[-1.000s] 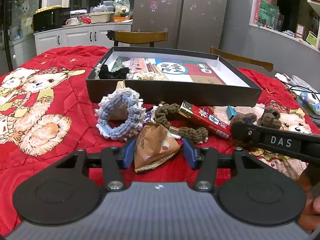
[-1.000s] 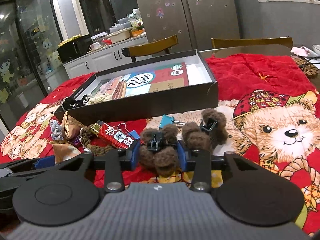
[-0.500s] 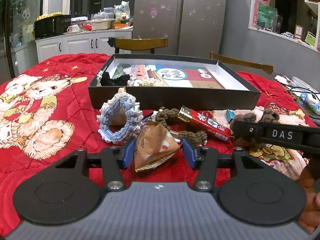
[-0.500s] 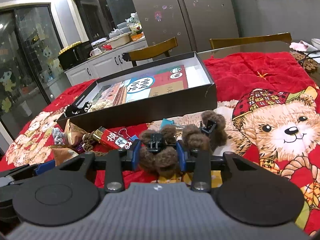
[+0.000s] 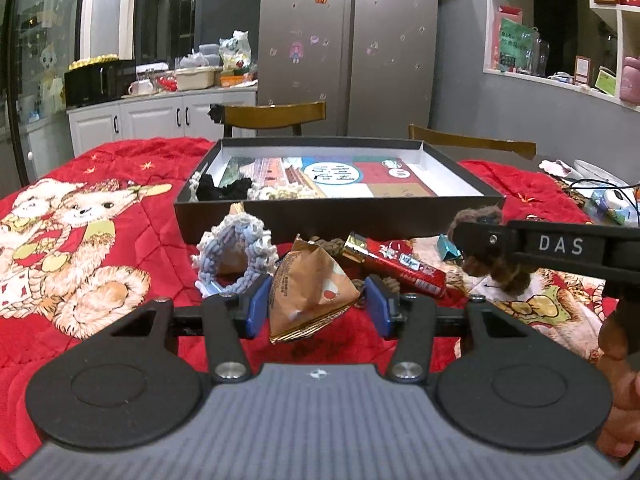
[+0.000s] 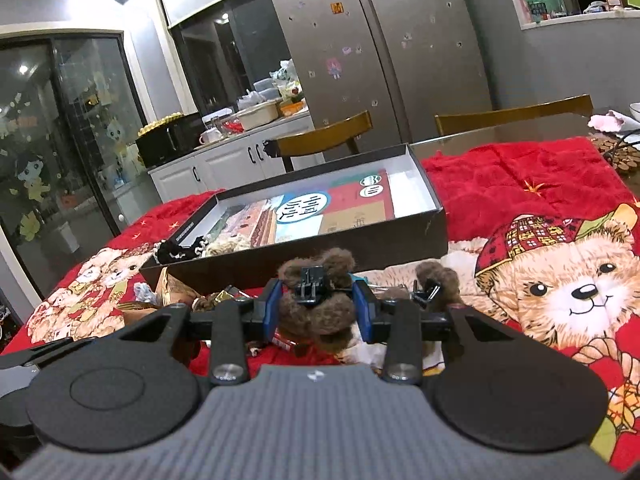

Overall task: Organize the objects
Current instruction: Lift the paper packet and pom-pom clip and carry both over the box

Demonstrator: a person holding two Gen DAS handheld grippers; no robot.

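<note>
Brown snack packet [image 5: 310, 290] sits clamped in the left gripper [image 5: 316, 306]; the right gripper [image 6: 316, 308] apparently pinches a fuzzy hair clip [image 6: 316, 300]; the box [image 5: 320, 216] lies just ahead.

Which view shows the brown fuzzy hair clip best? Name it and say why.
The right wrist view: the brown fuzzy hair clip sits centred between the right gripper pads, its black claw facing the camera. The left wrist view shows only brown fuzz mostly hidden behind the right gripper's black finger, beside the red snack bar.
</note>
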